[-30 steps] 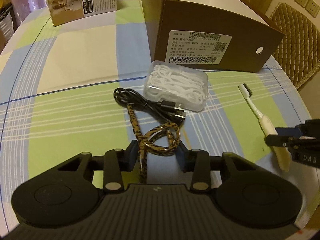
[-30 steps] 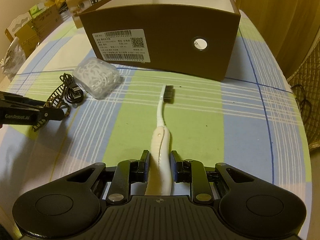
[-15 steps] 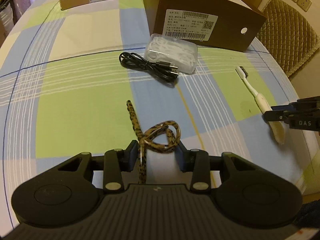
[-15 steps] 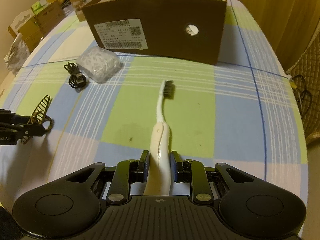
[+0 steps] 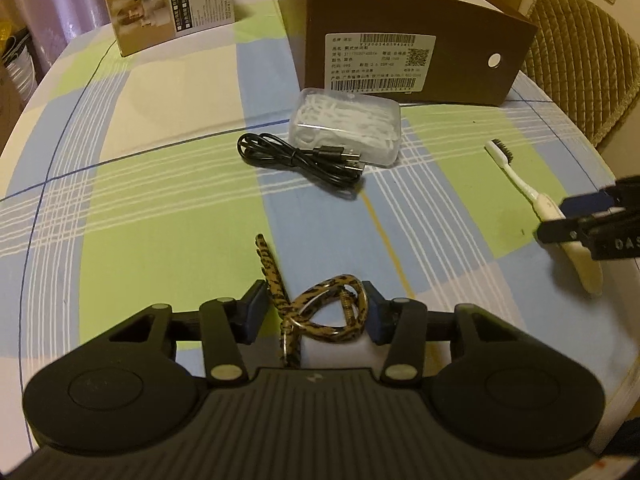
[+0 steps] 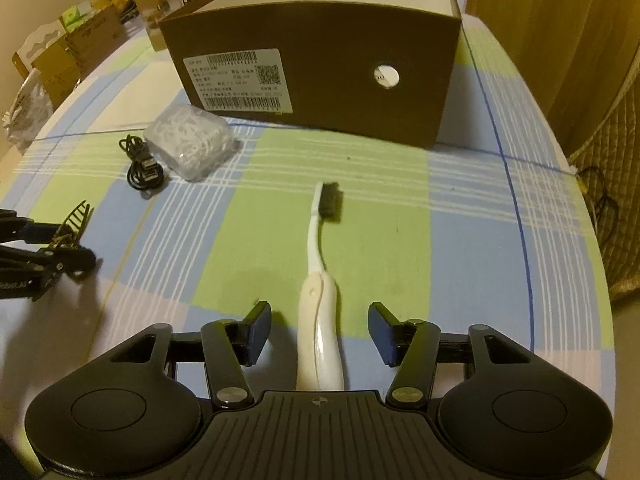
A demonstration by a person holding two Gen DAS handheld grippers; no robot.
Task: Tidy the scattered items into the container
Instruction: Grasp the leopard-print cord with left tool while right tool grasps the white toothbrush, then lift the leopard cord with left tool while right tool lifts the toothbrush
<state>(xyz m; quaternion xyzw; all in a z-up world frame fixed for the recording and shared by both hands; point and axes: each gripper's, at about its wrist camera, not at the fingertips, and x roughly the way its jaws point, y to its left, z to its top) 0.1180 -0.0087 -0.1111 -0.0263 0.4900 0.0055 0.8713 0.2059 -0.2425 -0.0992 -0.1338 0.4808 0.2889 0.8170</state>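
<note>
nearest, the left gripper [image 5: 314, 312] has its jaws clenched on the leopard-print hair clip [image 5: 320, 312], and the right gripper [image 6: 320, 330] stands with jaws released around the white toothbrush [image 6: 318, 264] lying on the counter [image 6: 460, 240]. farther off lie a black cable [image 5: 300, 158] and a clear floss-pick box [image 5: 346, 132] touching it, then the brown cardboard box [image 6: 320, 76].

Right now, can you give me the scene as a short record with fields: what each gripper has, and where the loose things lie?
left gripper: shut on hair clip
right gripper: open, toothbrush between its fingers, untouched
box: top open, behind the loose things
cable: on table, beside floss case
</note>
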